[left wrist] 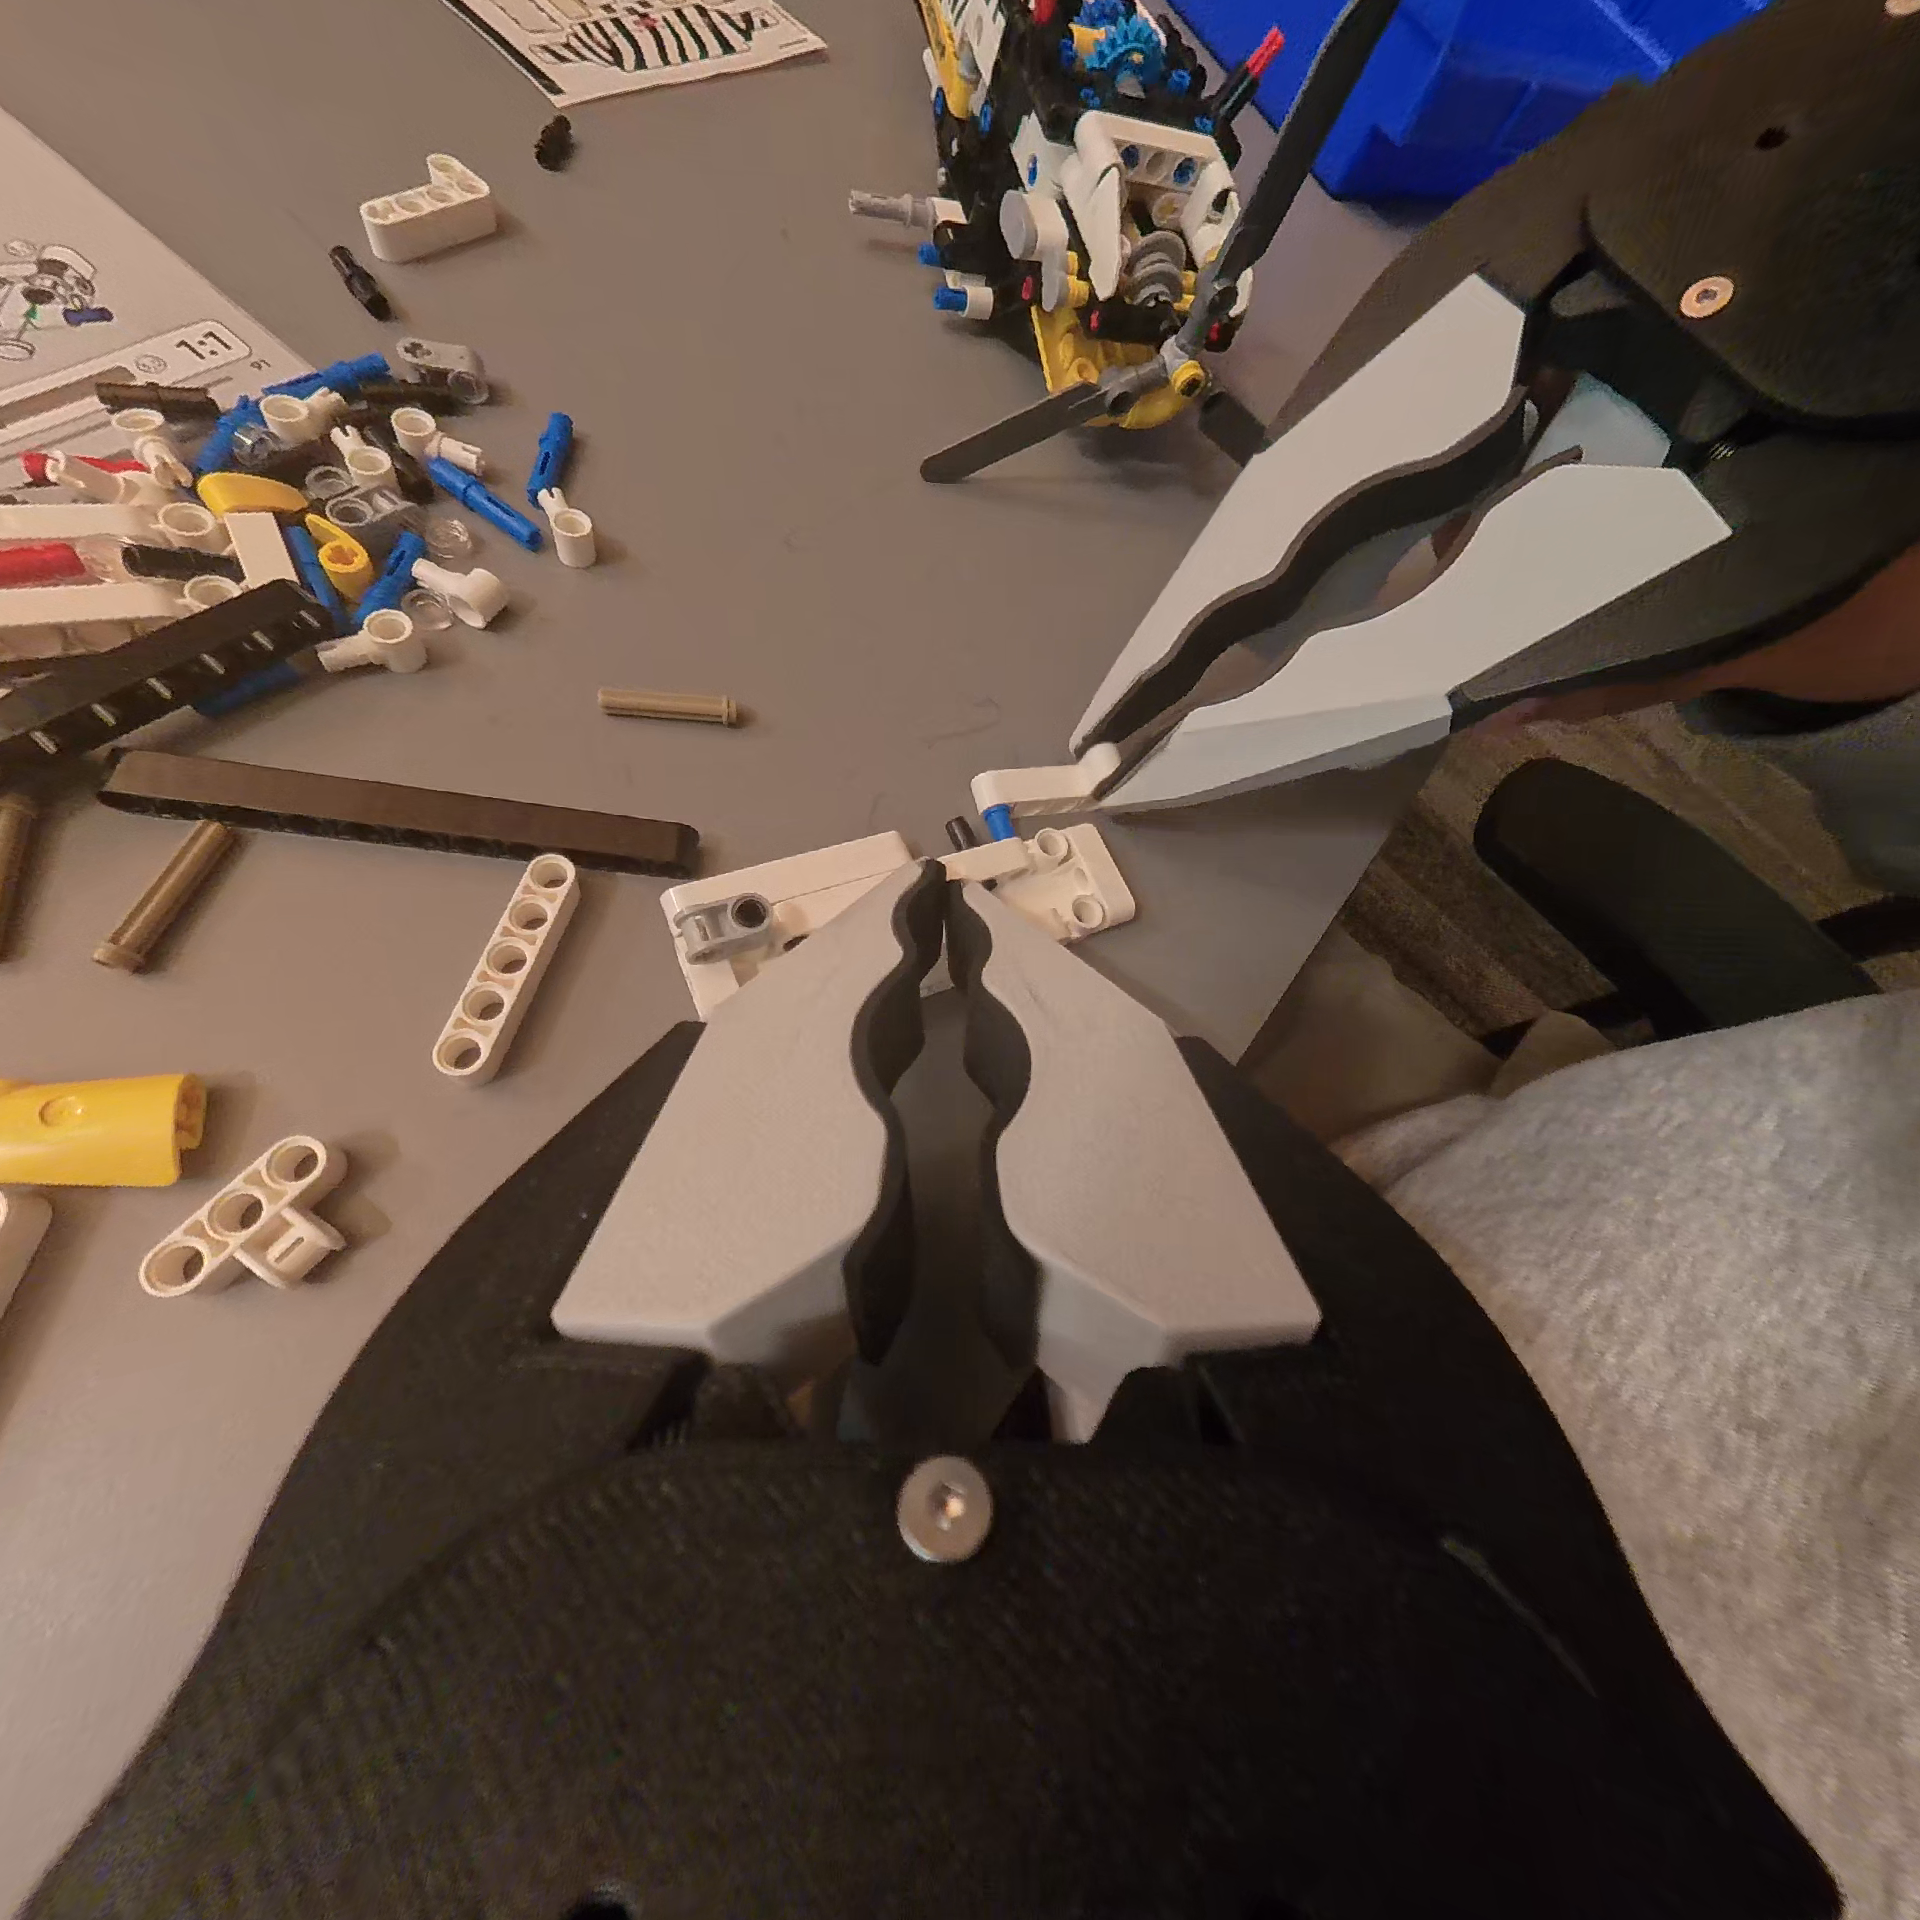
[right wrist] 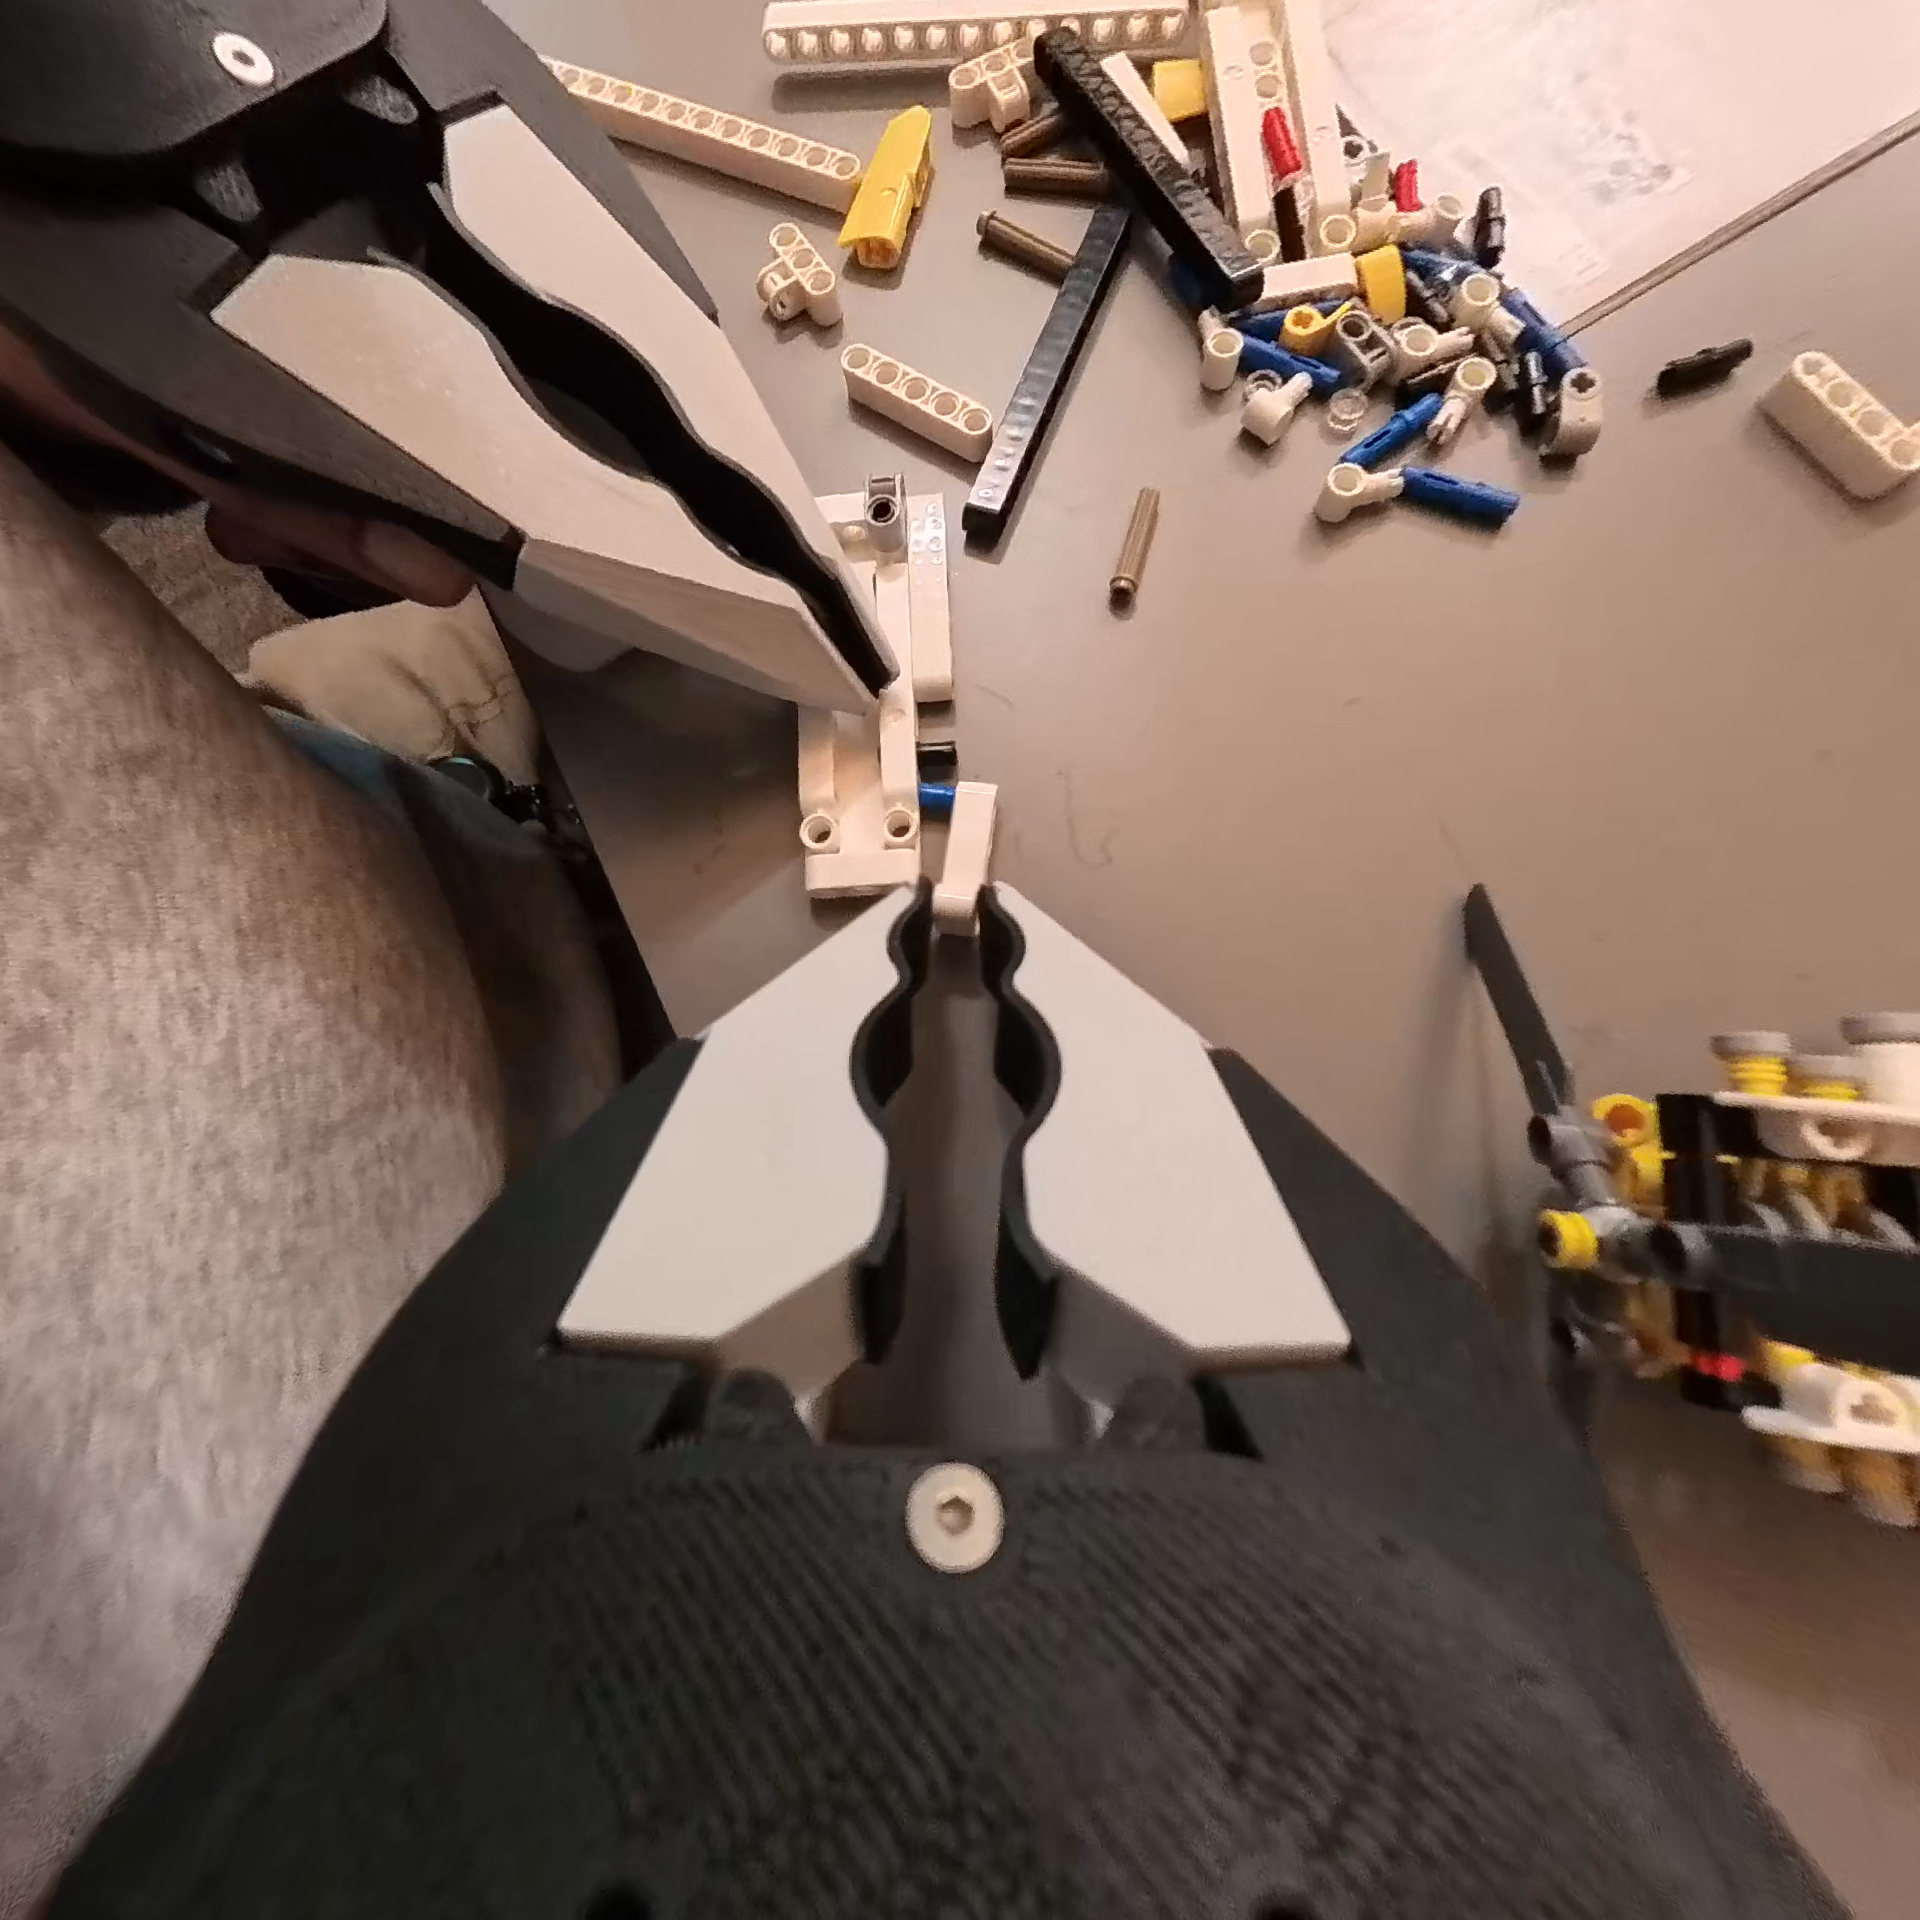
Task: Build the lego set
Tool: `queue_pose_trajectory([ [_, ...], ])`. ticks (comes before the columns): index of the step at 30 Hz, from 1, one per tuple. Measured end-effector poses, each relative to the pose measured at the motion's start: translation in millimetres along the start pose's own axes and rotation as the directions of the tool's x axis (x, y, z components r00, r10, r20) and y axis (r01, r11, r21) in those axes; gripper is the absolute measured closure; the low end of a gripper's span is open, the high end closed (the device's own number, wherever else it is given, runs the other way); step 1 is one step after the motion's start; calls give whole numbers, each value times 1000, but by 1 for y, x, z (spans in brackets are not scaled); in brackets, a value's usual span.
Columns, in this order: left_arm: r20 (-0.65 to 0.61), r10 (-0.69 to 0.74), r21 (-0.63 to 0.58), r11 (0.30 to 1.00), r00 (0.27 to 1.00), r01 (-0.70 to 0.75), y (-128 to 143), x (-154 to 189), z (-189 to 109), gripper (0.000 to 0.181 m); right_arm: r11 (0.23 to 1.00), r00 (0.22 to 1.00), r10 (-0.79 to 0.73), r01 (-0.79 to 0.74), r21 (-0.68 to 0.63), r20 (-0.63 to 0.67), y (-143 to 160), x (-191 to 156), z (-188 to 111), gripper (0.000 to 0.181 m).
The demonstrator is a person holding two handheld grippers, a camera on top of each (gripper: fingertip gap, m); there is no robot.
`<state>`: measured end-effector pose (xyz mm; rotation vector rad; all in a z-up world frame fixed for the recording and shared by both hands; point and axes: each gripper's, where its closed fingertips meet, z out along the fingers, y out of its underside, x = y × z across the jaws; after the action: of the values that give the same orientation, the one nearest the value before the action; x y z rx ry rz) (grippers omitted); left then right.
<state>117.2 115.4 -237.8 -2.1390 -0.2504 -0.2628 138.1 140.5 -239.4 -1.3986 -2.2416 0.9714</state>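
Note:
My left gripper (left wrist: 940, 881) is shut on a white sub-assembly (left wrist: 790, 914) made of flat white panels, with a grey connector (left wrist: 727, 916) on it, and holds it on the grey table near the front edge. A black pin (left wrist: 958, 831) and a blue pin (left wrist: 997, 821) stick out of it. My right gripper (right wrist: 956, 906) is shut on a short white beam (right wrist: 968, 836) and holds its free end against the blue pin (right wrist: 935, 797). In the left wrist view the right gripper (left wrist: 1096, 764) comes in from the upper right. In the right wrist view the left gripper (right wrist: 883, 686) pinches the sub-assembly (right wrist: 868, 831).
A pile of loose parts (left wrist: 260, 499) lies left, with a long black beam (left wrist: 395, 816), a tan axle (left wrist: 665, 707) and white beams nearby. The partly built model (left wrist: 1091, 208) stands at the back, beside a blue bin (left wrist: 1455, 83). An instruction booklet (left wrist: 62, 312) lies far left. The table edge (left wrist: 1320, 935) runs close on the right. Across from one pair of fingers to the other is roughly 4 cm.

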Motion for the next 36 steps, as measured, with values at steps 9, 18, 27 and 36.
queue_pose_trajectory([
  [9,-3,-5,-2,1000,1000,5,0,0,0,181,988,986,-155,155,8,61,-1,-1,1,174],
  [18,-2,-2,-2,1000,1000,2,0,0,0,181,995,995,-92,90,30,43,-2,-2,0,155],
  [27,-1,7,2,1000,1000,-7,0,1,0,181,953,973,223,-229,199,53,-29,-13,2,119],
  [36,-49,-30,-10,1000,998,29,1,3,-1,181,977,977,168,-148,151,-128,-14,-10,19,120],
])
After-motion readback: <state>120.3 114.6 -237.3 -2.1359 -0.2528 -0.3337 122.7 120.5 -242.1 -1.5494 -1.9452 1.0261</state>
